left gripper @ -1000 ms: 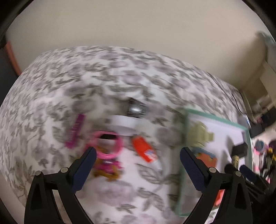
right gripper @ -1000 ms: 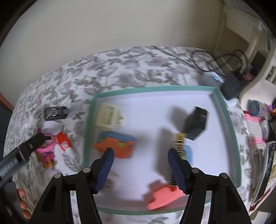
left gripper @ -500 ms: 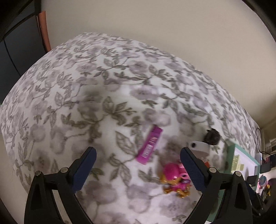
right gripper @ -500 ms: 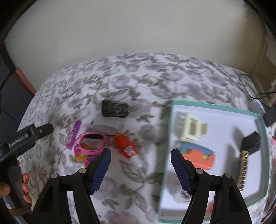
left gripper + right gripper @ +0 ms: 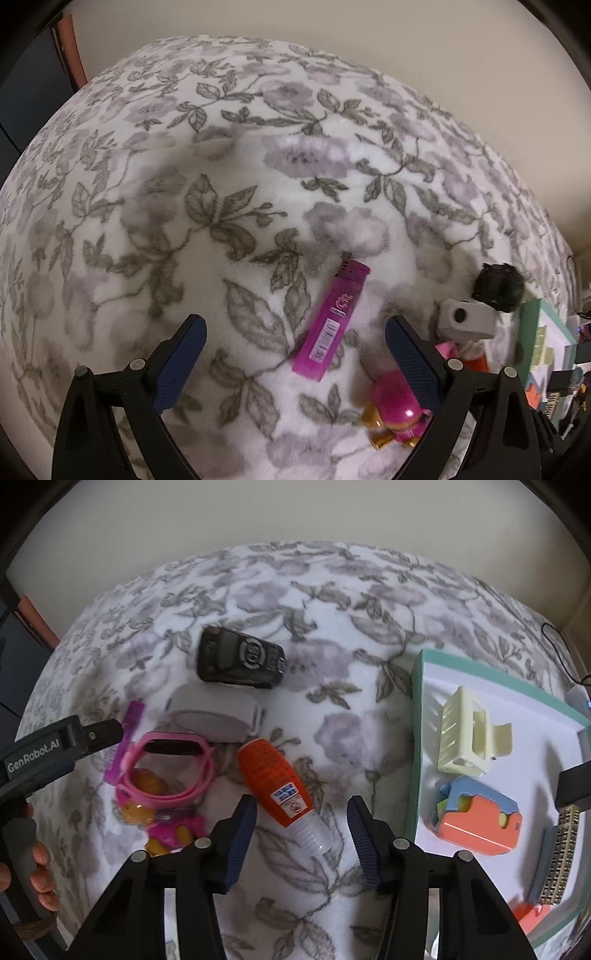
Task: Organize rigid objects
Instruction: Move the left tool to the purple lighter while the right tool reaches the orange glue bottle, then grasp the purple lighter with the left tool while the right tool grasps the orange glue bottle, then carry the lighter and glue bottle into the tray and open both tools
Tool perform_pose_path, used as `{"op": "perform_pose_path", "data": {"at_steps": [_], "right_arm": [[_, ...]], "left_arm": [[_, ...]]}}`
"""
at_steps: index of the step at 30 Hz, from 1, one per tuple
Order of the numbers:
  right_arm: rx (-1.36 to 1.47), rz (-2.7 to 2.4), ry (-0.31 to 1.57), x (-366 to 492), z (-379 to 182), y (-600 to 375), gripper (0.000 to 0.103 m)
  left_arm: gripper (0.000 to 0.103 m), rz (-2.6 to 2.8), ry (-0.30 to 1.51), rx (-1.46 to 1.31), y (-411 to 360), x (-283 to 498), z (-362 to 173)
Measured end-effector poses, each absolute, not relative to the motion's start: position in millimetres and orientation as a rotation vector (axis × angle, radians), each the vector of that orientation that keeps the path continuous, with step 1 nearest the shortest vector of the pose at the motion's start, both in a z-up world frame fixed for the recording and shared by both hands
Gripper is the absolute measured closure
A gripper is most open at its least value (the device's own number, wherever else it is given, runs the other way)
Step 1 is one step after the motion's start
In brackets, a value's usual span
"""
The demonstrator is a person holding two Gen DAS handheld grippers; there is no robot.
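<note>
Two tools hang over a floral bedspread (image 5: 258, 155), each showing what the other misses. The left tool (image 5: 293, 349) stands released and wide, with nothing between its pads; a magenta lighter (image 5: 332, 325) lies just ahead of it, between the fingers' lines and nearer the right-hand one. Its long axis tilts, metal cap end pointing away and slightly right, barcode end toward the tool. A pink toy figure (image 5: 397, 410) sits by its right-hand finger, a thing barely seen from the other side.

Only the right wrist view shows the teal-rimmed tray (image 5: 417, 738) off to the right, holding a cream hair clip (image 5: 469, 738) and an orange and blue block (image 5: 476, 823). The right tool (image 5: 301, 843) is closing, its pads not pressing anything; an orange tube (image 5: 277, 779) lies just ahead, its clear cap toward the tool and reaching between the fingertips, the rounded end away and left. Left of it rests a pink watch (image 5: 166, 771), farther off a grey case (image 5: 214, 716), then a black device (image 5: 240, 661).

Half a second ago the lighter sat farther ahead of the left tool, and the tube lay farther ahead of the right.
</note>
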State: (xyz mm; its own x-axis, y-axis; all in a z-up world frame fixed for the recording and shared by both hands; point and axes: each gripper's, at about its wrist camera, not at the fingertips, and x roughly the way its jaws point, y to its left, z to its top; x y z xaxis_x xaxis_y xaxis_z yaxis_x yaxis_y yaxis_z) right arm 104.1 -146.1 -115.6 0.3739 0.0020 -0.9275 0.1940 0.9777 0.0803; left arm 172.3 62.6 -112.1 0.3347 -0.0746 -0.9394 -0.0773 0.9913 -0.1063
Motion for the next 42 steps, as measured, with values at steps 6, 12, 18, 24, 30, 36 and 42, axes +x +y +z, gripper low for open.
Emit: {"op": "perform_pose_path", "data": {"at_steps": [6, 12, 18, 24, 30, 36, 42], "right_arm": [[0.187, -0.138, 1.184, 110, -121, -148, 0.049], [0.132, -0.162, 1.175, 115, -121, -143, 0.065], [0.138, -0.157, 1.174, 114, -120, -143, 0.074], [0.145, -0.153, 1.147, 107, -106, -146, 0.074], [0.172, -0.152, 1.097, 104, -83, -149, 0.074], [0.193, -0.156, 1.028, 93, -51, -158, 0.074], [0.206, -0.183, 1.016, 83, -38, -174, 0.074]], "left_arm": [[0.009, 0.006, 1.254, -0.090, 55, 182, -130], [0.025, 0.022, 1.248, -0.030, 47, 184, -132], [0.069, -0.002, 1.245, 0.001, 41, 181, -125], [0.083, -0.011, 1.258, -0.030, 45, 175, -118], [0.083, -0.030, 1.217, -0.069, 49, 168, -96], [0.083, -0.072, 1.132, -0.109, 44, 156, -56], [0.083, -0.129, 1.070, -0.101, 21, 145, -25]]}}
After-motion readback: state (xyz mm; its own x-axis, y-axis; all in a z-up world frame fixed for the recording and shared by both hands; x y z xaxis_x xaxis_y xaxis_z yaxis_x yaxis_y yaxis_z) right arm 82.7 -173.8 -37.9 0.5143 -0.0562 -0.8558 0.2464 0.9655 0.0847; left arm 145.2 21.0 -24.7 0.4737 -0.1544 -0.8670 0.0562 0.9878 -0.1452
